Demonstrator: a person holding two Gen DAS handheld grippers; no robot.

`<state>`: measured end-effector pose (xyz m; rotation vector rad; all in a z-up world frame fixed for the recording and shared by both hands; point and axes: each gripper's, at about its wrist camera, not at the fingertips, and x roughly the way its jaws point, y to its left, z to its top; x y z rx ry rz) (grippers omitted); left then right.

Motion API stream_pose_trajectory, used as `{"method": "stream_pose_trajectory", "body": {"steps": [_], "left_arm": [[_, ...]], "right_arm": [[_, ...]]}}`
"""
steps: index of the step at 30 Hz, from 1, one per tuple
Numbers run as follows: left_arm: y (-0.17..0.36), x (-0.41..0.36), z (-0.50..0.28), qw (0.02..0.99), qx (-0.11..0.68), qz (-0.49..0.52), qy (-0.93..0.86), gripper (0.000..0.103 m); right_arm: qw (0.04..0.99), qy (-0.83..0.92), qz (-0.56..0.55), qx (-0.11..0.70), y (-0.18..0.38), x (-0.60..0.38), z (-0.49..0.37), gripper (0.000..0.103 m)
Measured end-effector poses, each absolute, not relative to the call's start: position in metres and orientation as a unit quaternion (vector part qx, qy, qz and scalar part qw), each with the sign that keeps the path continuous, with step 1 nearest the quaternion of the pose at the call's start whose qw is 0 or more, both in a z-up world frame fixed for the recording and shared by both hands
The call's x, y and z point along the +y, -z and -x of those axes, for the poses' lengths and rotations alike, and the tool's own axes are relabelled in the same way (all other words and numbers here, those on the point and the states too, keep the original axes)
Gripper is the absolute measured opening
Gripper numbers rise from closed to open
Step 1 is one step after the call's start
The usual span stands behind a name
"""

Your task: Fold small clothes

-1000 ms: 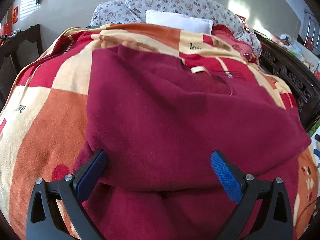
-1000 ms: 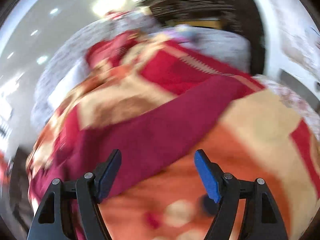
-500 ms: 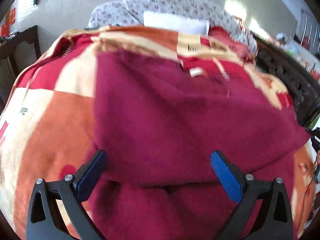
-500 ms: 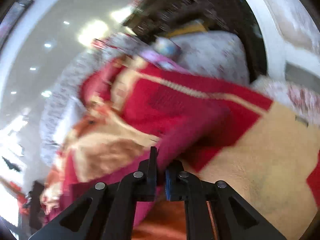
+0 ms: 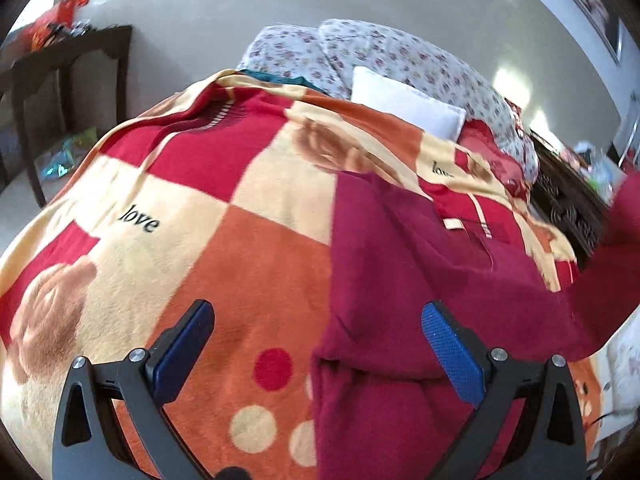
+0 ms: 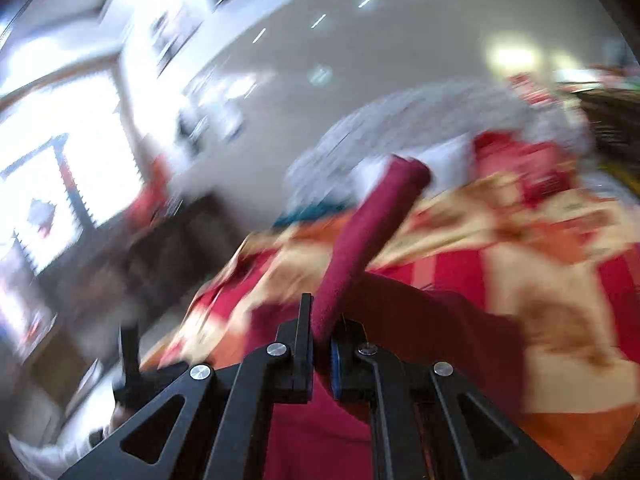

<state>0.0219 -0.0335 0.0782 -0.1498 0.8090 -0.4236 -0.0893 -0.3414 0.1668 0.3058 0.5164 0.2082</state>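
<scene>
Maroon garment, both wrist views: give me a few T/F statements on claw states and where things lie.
1. The right claw is shut on the maroon garment. True; a sleeve-like strip rises from between its fingers.
2. The left claw grips the garment. False; it is open and holds nothing.
3. The garment lies on a patchwork blanket printed with "love". True.
4. The white pillow rests on top of the garment. False; it sits at the far end of the bed, apart from it.
5. The garment covers the blanket's whole near end. False; bare orange blanket shows beside it.
</scene>
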Motion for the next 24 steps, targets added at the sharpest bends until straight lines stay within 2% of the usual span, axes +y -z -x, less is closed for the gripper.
{"method": "stream_pose_trajectory", "body": {"steps": [3,4,5,8,10,12,14,22,24], "left_arm": [[-0.074,-0.025,-0.025,0.895,0.392,0.08,0.196,0.103],[-0.073,-0.024,-0.026,0.894,0.395,0.081,0.196,0.103],[-0.07,-0.024,-0.027,0.892,0.4,0.082,0.196,0.103],[-0.066,-0.025,-0.027,0.887,0.405,0.082,0.208,0.103],[-0.063,-0.029,-0.026,0.886,0.404,0.074,0.216,0.103],[-0.061,-0.034,-0.026,0.882,0.406,0.075,0.226,0.103],[-0.059,-0.042,-0.026,0.873,0.413,0.085,0.243,0.103],[-0.042,-0.088,-0.011,0.844,0.452,0.074,0.279,0.103],[-0.038,-0.099,-0.004,0.843,0.455,0.055,0.282,0.099]], "right_arm": [[0.923,-0.125,-0.127,0.34,-0.102,-0.286,0.035,0.011],[0.908,-0.128,-0.124,0.379,-0.079,-0.275,0.021,0.015],[0.895,-0.129,-0.125,0.409,-0.061,-0.268,0.015,0.025],[0.88,-0.132,-0.137,0.436,-0.038,-0.263,0.015,0.029],[0.885,-0.13,-0.144,0.424,-0.044,-0.268,0.029,0.042],[0.899,-0.121,-0.148,0.395,-0.057,-0.279,0.05,0.068],[0.908,-0.109,-0.146,0.377,-0.068,-0.29,0.063,0.077],[0.911,-0.08,-0.193,0.356,-0.076,-0.341,0.115,0.08],[0.906,-0.074,-0.208,0.361,-0.069,-0.35,0.123,0.08]]}}
